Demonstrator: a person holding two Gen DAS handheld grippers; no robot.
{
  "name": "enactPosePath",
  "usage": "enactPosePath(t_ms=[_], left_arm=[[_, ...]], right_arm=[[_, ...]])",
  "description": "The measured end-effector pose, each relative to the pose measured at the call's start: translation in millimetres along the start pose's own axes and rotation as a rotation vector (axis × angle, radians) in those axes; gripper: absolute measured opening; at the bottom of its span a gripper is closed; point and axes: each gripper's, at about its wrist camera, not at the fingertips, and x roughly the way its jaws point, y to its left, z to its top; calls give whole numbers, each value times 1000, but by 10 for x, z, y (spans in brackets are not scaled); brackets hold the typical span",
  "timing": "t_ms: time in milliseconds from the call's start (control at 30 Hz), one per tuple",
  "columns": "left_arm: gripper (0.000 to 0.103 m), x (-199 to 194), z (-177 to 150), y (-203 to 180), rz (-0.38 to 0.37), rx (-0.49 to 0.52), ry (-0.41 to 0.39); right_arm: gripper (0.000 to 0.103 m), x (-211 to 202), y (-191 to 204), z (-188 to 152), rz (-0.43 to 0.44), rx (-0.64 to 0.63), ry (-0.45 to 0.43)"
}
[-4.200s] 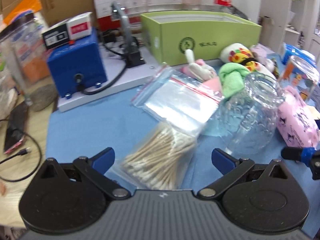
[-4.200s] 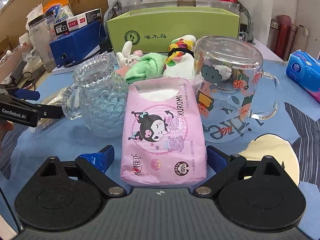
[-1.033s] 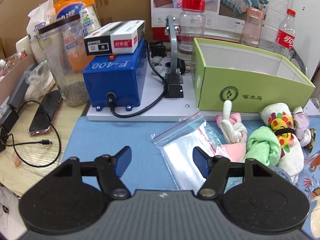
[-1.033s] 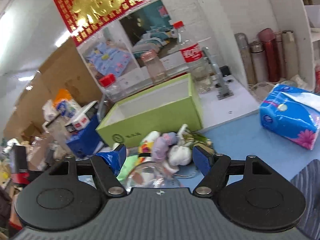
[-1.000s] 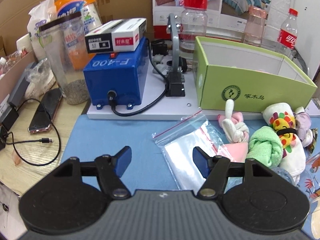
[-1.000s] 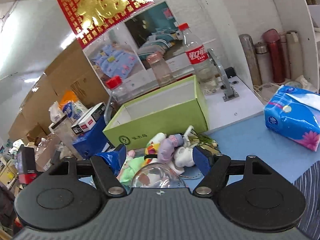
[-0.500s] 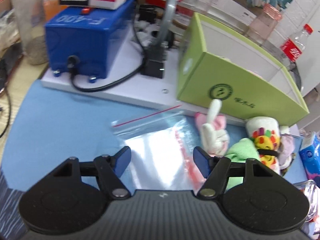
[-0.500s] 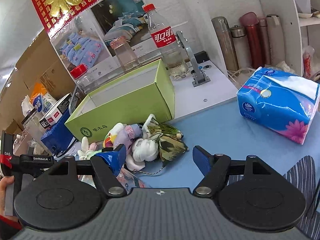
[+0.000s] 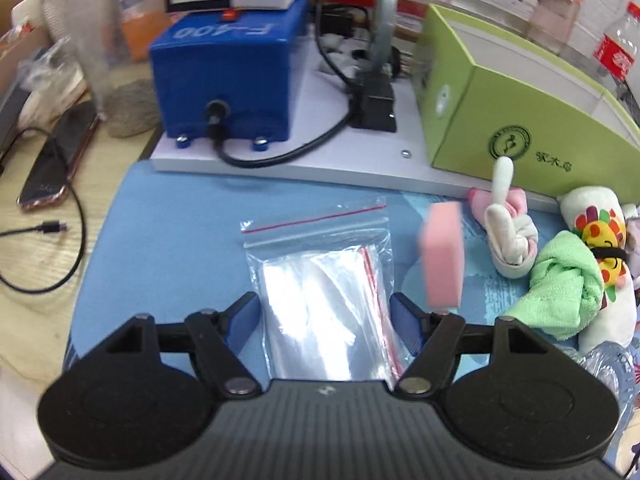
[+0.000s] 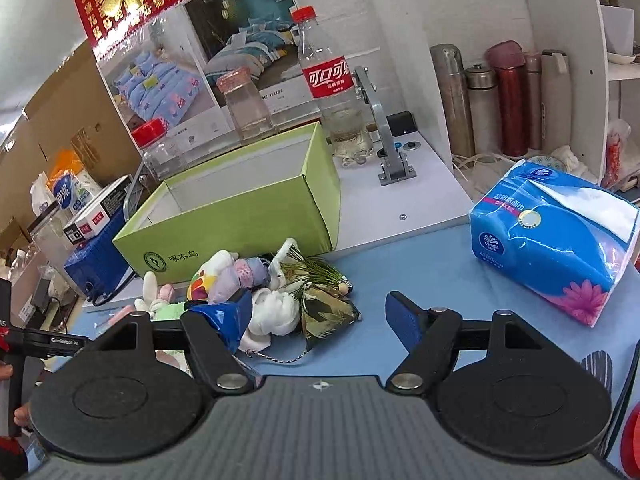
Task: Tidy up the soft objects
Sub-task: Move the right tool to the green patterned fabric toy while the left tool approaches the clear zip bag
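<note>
The left hand-held gripper (image 9: 324, 322) is spread wide and grasps nothing, its fingers straddling a clear zip bag (image 9: 320, 292) that lies flat on the blue worktop (image 9: 168, 240); the right hand-held gripper (image 10: 318, 318) is likewise released and empty, held above the heap of soft things. As for progress, the green box (image 10: 240, 216) shows only bare white walls and, as far as can be seen, nothing inside; so the sorting looks barely begun. Lying outside it, just in front of its wall, are the pink sponge (image 9: 442, 256), the knotted bunny toy (image 9: 508, 236), the green cloth (image 9: 560, 288), the sunflower plush (image 9: 600, 240), the white pompom (image 10: 276, 310) and the leaf-print pouch (image 10: 326, 314); the blue tissue pack (image 10: 556, 236) sits well apart to the right. All of these presumably still need gathering.
</note>
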Motion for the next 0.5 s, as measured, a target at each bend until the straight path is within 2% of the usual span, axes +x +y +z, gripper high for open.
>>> enactPosePath(t_ms=[133,367,433,500], left_arm=[[71,-61,-11,82,-31,-46,-13],[71,-1,10,25,-14,-39,-19],[71,-3,15,24,-17,-34,-20],[71,1,14,23,-18,-27,-22]], right_arm=[[60,275,37,106,-4,-55,74],[60,878,36,211,-37,-104,213],[60,922,-7,208,-50,-98,219],[60,862,-102,218,-108,-75,221]])
